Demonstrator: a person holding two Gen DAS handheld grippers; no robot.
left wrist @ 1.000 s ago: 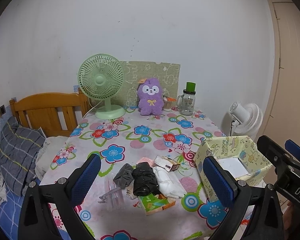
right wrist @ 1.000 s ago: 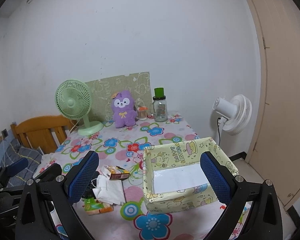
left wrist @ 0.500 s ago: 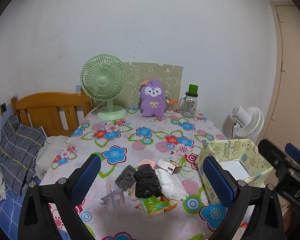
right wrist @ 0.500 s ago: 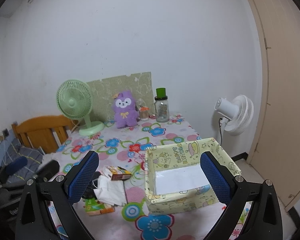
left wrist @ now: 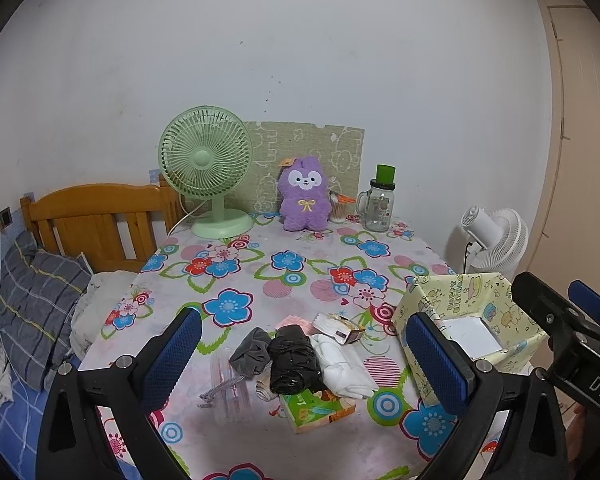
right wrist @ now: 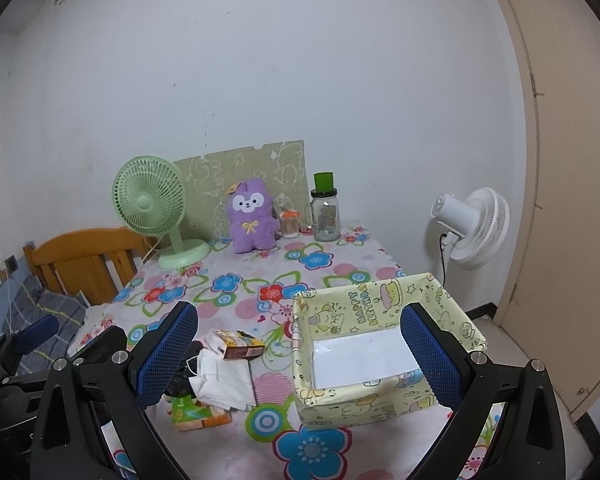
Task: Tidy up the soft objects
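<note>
- While held above the near table [left wrist: 260, 304] edge: left gripper [left wrist: 300, 360] spread wide, nothing between the blue pads [left wrist: 172, 360], clear of the cloth.
- Right gripper [right wrist: 300, 356] likewise spread wide, nothing gripped, pads [right wrist: 428, 360] framing the box [right wrist: 380, 396] from above; no contact seen.
- Seen from the left wrist: right gripper's black body at far right, just beyond the box.
- Soft pile near the near table edge, left of the box and apart from it: grey roll [left wrist: 252, 350], black roll [left wrist: 294, 360], white cloth [left wrist: 344, 366], side by side and touching.
- Pink piece [left wrist: 296, 322] just behind the rolls, partly hidden.
- Small carton [left wrist: 338, 328] lying at the far right of the pile, touching the white cloth.
- Green packet [left wrist: 316, 408] flat under the near end of the black roll.
- Clear pouch [left wrist: 228, 392] flat, left of the packet.
- Box open-topped, yellow cartoon paper, white sheet [right wrist: 360, 360] on its floor; no cloth inside.
- Far edge, against the wall, left to right: green fan [left wrist: 206, 168], purple plush [left wrist: 304, 198] upright, small cup [left wrist: 338, 210], jar [left wrist: 378, 204] with green cap.
- Patterned board [left wrist: 320, 152] leaning on the wall behind the plush.
- Left of table: wooden headboard [left wrist: 96, 224], plaid pillow [left wrist: 36, 304].
- Right of table: white fan [right wrist: 472, 228], door [right wrist: 560, 200].
</note>
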